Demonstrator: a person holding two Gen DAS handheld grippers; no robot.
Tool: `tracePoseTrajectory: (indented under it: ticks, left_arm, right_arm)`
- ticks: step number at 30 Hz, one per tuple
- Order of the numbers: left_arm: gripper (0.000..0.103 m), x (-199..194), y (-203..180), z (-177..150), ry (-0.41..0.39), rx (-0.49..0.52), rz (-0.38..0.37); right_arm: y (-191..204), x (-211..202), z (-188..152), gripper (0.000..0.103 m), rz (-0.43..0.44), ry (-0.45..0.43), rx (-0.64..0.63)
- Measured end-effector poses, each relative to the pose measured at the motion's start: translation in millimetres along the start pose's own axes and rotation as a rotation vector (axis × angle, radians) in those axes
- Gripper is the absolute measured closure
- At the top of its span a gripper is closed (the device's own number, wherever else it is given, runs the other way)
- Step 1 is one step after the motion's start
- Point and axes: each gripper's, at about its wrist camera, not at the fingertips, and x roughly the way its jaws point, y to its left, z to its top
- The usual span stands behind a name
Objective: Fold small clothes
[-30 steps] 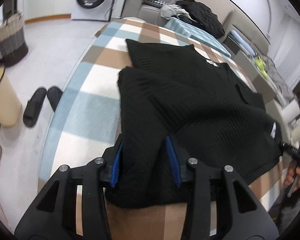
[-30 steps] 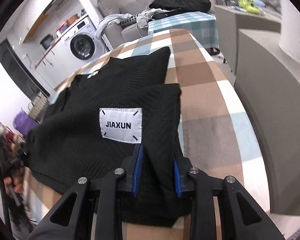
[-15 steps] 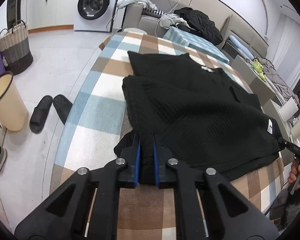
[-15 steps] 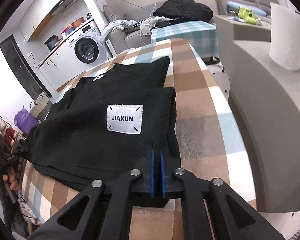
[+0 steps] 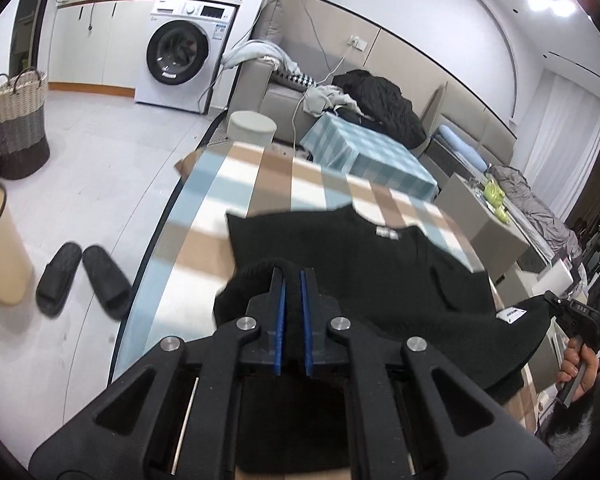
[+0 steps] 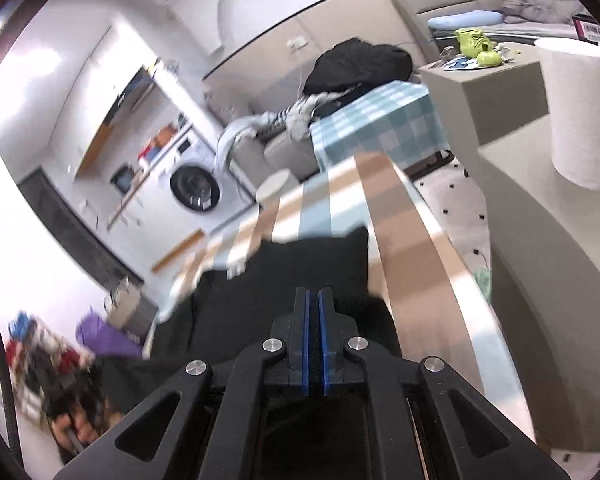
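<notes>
A black knitted sweater (image 5: 380, 272) lies on the checked table (image 5: 236, 200), its near hem lifted off the cloth. My left gripper (image 5: 292, 280) is shut on the hem's left corner, black knit bunched around the blue pads. My right gripper (image 6: 313, 300) is shut on the opposite corner of the same sweater (image 6: 300, 268). In the left wrist view the right gripper (image 5: 572, 312) shows at the far right, held by a hand (image 5: 576, 368), with the sweater's white label (image 5: 512, 315) just beside it. The far part of the garment still rests flat on the table (image 6: 412, 256).
Left of the table on the floor are black slippers (image 5: 84, 276), a cream bin (image 5: 0, 248) and a woven basket (image 5: 18, 124). A washing machine (image 5: 180, 56), sofa with clothes (image 5: 364, 96) and a teal checked side table (image 5: 368, 152) stand beyond. A paper roll (image 6: 580, 108) stands on a beige ledge, right.
Both grippers closed on the sweater's near hem corners, then rose, lifting the hem off the table. The view tilted up toward the room.
</notes>
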Motion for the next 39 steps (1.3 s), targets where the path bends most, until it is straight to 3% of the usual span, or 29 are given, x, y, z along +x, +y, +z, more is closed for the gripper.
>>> tracePoseTrajectory:
  ticks: [6,8,9,10,11,12,13,17,19,22,25,29,34,36,37,38,39]
  left_arm:
    - [0.098,67,16,50,0.025,-0.074,0.008]
    - [0.095,92,26,58,0.032,-0.109,0.027]
    - [0.089,105,31,60,0.050,-0.125,0.062]
    - [0.076,115,37,60,0.077,-0.146,0.088]
    - [0.067,122,43,59,0.105,-0.166,0.091]
    - [0.057,126,48,56,0.126,-0.196,0.078]
    - [0.054,127,52,52,0.130,-0.213,0.063]
    - [0.046,117,47,38,0.112,-0.144,0.086]
    - [0.040,115,41,33,0.118,-0.113,0.087]
    - [0.040,113,33,30,0.119,-0.082,0.087]
    - [0.040,108,26,27,0.121,-0.062,0.078]
    - [0.040,106,21,24,0.134,-0.054,0.072]
    - [0.040,103,21,17,0.137,-0.053,0.071]
    - [0.040,103,22,16,0.134,-0.059,0.077]
    - [0.040,103,23,15,0.137,-0.063,0.078]
    - [0.040,102,24,14,0.141,-0.067,0.079]
    - [0.040,101,26,14,0.140,-0.071,0.079]
  right_arm:
    - [-3,62,50,0.099,-0.060,-0.033,0.101]
    - [-11,83,64,0.098,-0.127,-0.056,0.134]
    - [-17,92,69,0.095,-0.147,-0.063,0.153]
    - [-26,104,74,0.082,-0.184,-0.039,0.185]
    - [-32,110,75,0.077,-0.200,-0.020,0.203]
    - [-37,114,76,0.077,-0.199,-0.006,0.214]
    - [-41,114,75,0.077,-0.194,0.009,0.212]
    - [-40,108,64,0.063,-0.204,0.054,0.138]
    - [-35,108,57,0.063,-0.220,0.085,0.081]
    - [-22,112,44,0.059,-0.240,0.116,-0.017]
    - [-6,118,40,0.044,-0.207,0.133,-0.104]
    - [15,136,35,0.034,-0.205,0.141,-0.217]
    - [16,175,37,0.034,-0.308,0.164,-0.247]
    - [15,184,37,0.035,-0.309,0.167,-0.248]
    - [14,187,37,0.044,-0.314,0.170,-0.248]
    - [14,189,36,0.068,-0.319,0.176,-0.256]
    - [15,188,36,0.081,-0.318,0.172,-0.270]
